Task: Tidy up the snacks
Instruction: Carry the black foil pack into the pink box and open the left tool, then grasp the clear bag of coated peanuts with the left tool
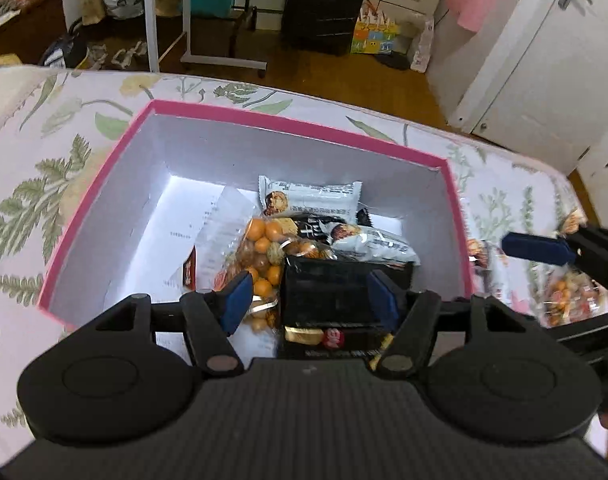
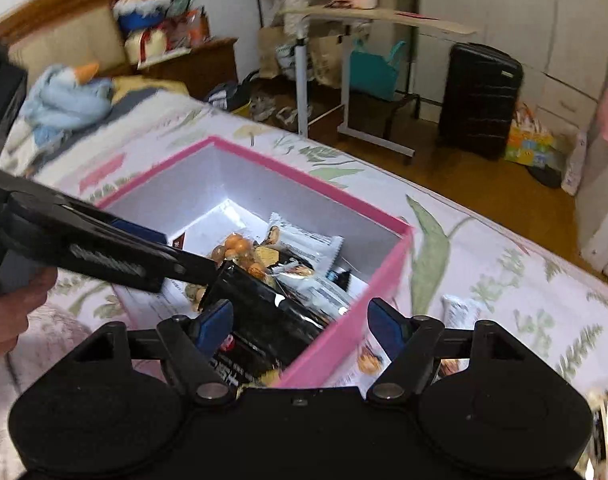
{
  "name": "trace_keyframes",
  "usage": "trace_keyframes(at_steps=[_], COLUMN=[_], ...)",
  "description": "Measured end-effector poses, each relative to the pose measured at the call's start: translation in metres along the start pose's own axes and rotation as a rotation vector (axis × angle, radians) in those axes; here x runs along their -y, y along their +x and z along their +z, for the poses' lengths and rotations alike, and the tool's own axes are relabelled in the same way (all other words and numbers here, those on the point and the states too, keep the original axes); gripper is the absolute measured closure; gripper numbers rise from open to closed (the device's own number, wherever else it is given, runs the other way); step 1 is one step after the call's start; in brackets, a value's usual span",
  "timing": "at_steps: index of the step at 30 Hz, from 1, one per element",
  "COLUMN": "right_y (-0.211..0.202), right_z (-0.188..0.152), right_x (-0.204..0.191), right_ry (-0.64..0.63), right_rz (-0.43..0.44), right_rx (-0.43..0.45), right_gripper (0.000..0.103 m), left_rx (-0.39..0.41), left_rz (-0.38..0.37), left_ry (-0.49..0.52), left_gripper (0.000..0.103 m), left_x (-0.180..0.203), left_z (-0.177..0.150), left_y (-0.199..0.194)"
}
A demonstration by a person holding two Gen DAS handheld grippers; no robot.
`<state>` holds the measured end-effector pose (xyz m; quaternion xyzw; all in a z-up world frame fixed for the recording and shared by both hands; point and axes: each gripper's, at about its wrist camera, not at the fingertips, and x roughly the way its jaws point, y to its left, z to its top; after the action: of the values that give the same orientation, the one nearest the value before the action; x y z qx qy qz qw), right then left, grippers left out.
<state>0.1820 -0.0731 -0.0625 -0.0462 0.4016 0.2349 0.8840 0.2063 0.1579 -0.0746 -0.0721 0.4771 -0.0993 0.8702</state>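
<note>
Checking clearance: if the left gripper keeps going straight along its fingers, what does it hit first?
Most likely the black snack packet, lying in the pink box right between the fingers of the left gripper. The fingers stand open around it; depth is unclear, so contact can't be confirmed. The orange-ball bag sits just left.

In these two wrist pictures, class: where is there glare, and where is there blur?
Left wrist view: glare whitens the pink box's floor; right gripper smeared at the edge. Right wrist view: the same bright patch in the box; blue plush toy and frame edges blurred.

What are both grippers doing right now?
Left gripper: open over the shiny black snack packet, not gripping it.
Right gripper: open, empty.
</note>
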Motion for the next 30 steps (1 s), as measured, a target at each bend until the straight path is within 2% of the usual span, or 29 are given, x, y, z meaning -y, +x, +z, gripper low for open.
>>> trace_keyframes(at_steps=[4,9,12,16,19,25,28,30], right_y=[-0.042,-0.087,-0.111,-0.138,-0.15,-0.144,-0.132,-0.126], right_z=[-0.021,-0.044,-0.057,-0.078,-0.1,-0.151,-0.173,-0.185], right_x=[0.021,0.041,0.054,0.072,0.09,0.131,0.153,0.166], right_ry=[0.075,0.103,0.128,0.138,0.182,0.285,0.293,0.287], right_rz=[0.015,0.024,0.009,-0.039,-0.079,-0.109,-0.161,-0.214], right_rx=[0.04,0.046,0.045,0.046,0.033,0.052,0.025,0.016], right_gripper=[0.024,0.024,0.024,0.024,0.023,0.019,0.019,0.015], left_rx=[-0.011,-0.04,-0.027,-0.051,-0.048,-0.115,-0.159,-0.17], left_rz=[-0.047,-0.099,-0.128,-0.186,-0.186,-0.263,-0.319,-0.348], left_ry=[0.008,0.064,0.121,0.117,0.178,0.231,0.207,0.177], left_gripper=[0.04,0.041,0.041,0.04,0.04,0.04,0.04,0.04], left_x=[0.005,0.032,0.057,0.087,0.119,0.176,0.205,0.221], left_z=[-0.004,-0.005,-0.007,-0.014,-0.023,-0.039,-0.047,-0.052], left_y=[-0.025,-0.052,-0.068,-0.072,-0.064,-0.026,0.003,0.023])
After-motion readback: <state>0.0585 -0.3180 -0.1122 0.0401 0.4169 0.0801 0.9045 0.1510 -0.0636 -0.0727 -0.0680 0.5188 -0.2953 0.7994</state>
